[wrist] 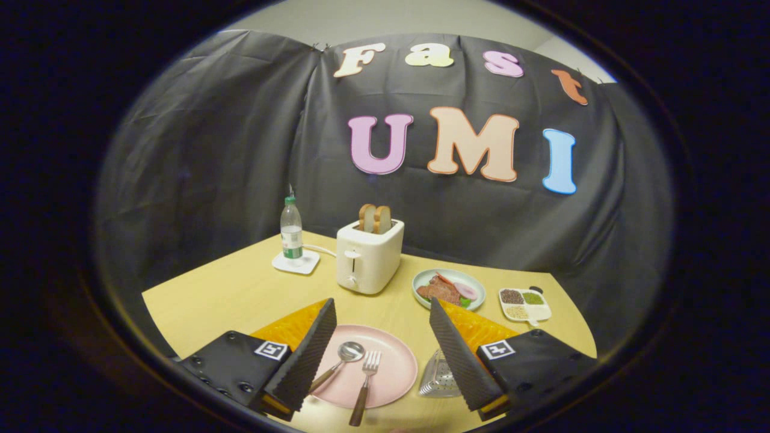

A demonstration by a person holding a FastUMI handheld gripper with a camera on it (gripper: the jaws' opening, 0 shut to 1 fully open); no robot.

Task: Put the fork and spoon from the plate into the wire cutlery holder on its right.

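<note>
Your hand-held gripper hangs above the near edge of the pale wooden table with its fingers spread wide and grasping nothing. Between them lies the round pink plate, carrying the wooden-handled metal spoon and, just right of it, the wooden-handled metal fork, both with handles pointing back toward you. Just right of the plate sits the silver wire cutlery holder, partly hidden behind your right finger. Beyond the plate stands a white toaster with two bread slices; farther right of it rests a pale green dish of food.
</note>
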